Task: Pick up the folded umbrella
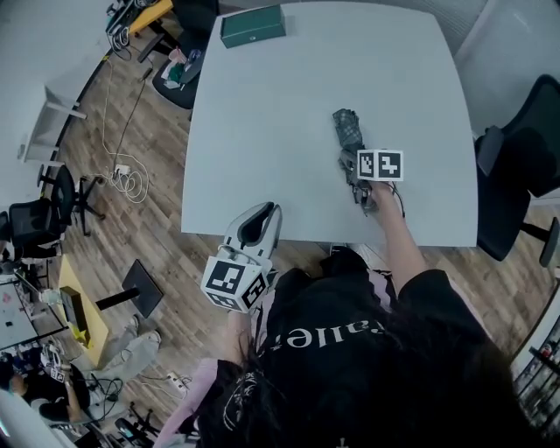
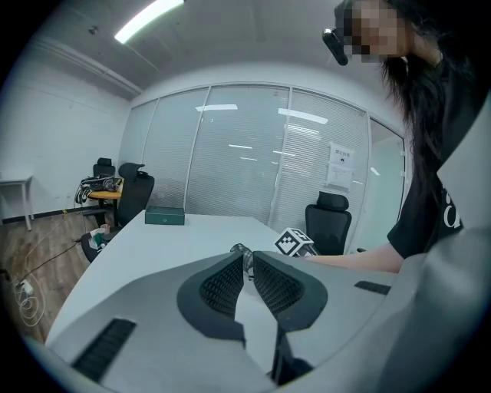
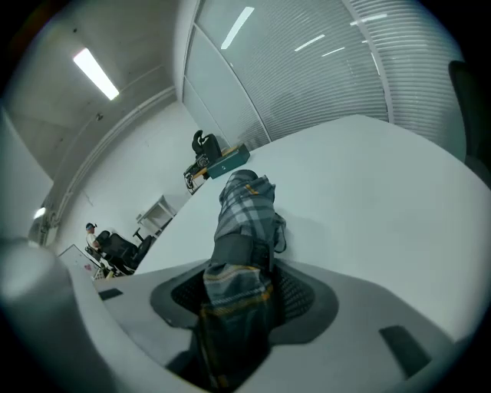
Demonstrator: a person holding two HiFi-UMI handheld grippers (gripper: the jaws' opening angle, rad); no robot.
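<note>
Plaid folded umbrella (image 1: 348,131) lies on the white table (image 1: 262,114), its long axis running straight away from the right gripper (image 1: 360,187); those jaws clamp its near end. Left gripper (image 1: 265,210) is closed, empty, well apart at the table's edge; right is nearer.

I'm in an office meeting room: a big white bench (image 1: 262,131), black swivel chairs (image 1: 514,171) around it, glass partition walls (image 2: 230,153) with blinds, strip lights (image 2: 149,17) overhead, cables (image 1: 124,179) on the wood floor (image 1: 149,236).
</note>
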